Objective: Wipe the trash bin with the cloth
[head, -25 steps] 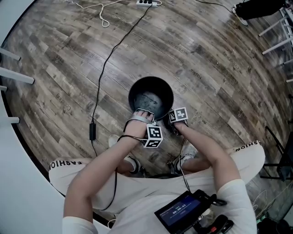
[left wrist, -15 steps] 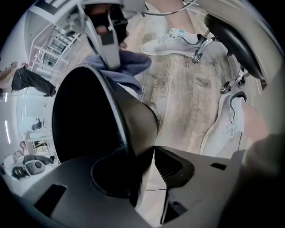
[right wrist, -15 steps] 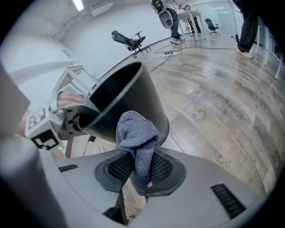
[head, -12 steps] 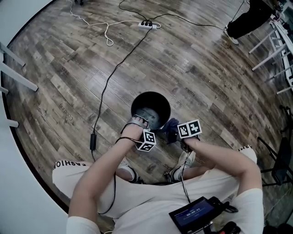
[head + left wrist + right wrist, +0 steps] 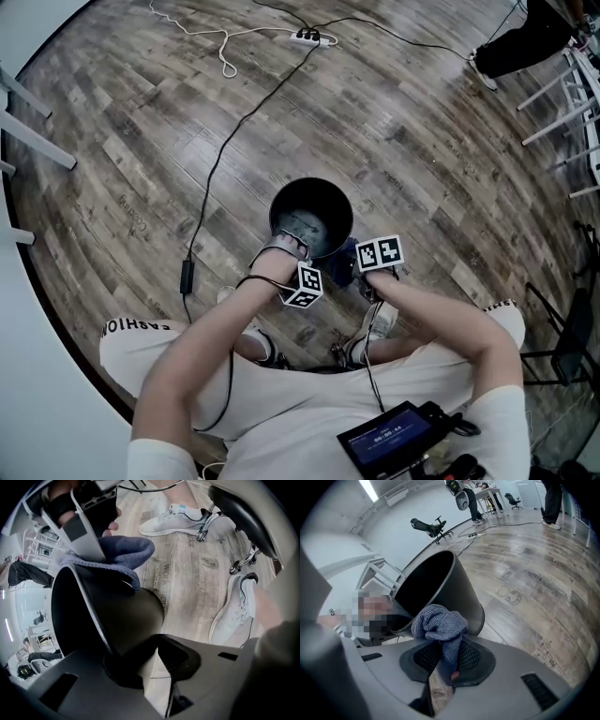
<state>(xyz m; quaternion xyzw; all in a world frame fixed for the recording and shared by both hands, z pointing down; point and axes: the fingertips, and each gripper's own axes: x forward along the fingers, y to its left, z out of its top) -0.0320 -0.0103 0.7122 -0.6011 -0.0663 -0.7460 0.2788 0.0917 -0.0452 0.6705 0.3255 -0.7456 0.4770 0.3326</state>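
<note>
Trash bin [image 5: 319, 202] is seen standing on the wooden floor [image 5: 422, 141], just in front of the person's white shoes [image 5: 178, 520]. It is black and round, and its open top is turned up. Its near rim is held by the left tool [image 5: 147, 660]. The jaws of that tool have just been closing, and the bin's thin wall is caught between them, with one pad inside and one pad outside.

A blue-grey cloth [image 5: 440, 623] is held by the right tool [image 5: 445, 660]. The jaws there are pressed together on the cloth, and a soft bunch of it is left sticking out past the tips. The cloth is found at the bin's rim, on the outer side, to the right of the left tool. Whether the bin is touched by it cannot be told.

A long black cable [image 5: 186, 274] with a small box on it is laid across the floor, to the left of the bin.
</note>
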